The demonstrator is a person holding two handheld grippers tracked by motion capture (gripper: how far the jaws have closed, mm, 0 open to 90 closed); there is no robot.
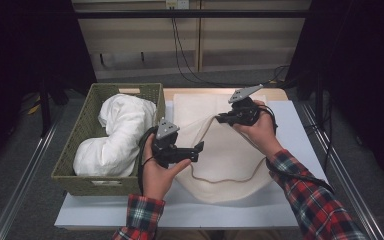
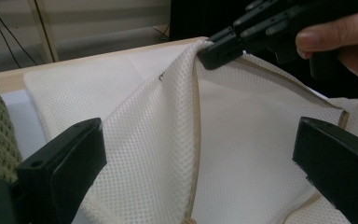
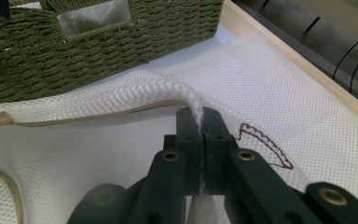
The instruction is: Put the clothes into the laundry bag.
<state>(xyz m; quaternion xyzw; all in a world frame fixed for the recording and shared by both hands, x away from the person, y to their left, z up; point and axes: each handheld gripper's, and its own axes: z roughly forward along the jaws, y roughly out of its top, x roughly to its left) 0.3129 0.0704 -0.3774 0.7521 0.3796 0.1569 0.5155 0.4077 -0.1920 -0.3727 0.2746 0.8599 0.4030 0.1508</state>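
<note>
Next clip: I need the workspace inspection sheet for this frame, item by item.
Surface: white table top with a pale wood strip along its far edge.
Job's things: cream mesh laundry bag lying flat, its upper layer pulled up so the mouth gapes.
Clutter: green woven basket at the table's left end, holding bundled white laundry.
Grippers: right tool shut on the mesh bag's rim; left tool open, jaws wide apart at the bag's mouth, nothing between the pads.
Cables: black cables on the floor beyond the table.
Surroundings: dark curtains at both sides, pale wood panels behind.
</note>
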